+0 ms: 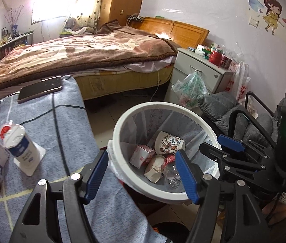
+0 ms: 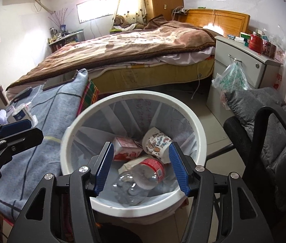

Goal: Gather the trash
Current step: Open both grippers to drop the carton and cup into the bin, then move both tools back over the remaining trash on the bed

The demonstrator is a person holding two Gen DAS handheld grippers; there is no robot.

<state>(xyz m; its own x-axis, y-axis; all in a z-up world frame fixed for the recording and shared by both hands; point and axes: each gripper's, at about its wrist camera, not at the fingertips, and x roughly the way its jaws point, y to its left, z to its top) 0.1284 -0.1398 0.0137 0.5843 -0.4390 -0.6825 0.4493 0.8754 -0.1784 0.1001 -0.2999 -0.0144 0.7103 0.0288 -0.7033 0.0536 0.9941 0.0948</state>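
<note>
Trouble could come at the table (image 1: 65, 121), where the opened yogurt cup (image 1: 18, 141) stands uncollected beside small cartons while both tongs, left (image 1: 143, 174) and right (image 2: 143, 168), hang open and empty over the bin (image 2: 201, 141); a clumsy squeeze might tip or spill it.

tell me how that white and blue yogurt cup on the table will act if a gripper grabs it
The yogurt cup is probably light: its foil lid is peeled back. Its thin walls may dent under a squeeze. It stands tilted on a white stand, so a nudge could tip it.
</note>
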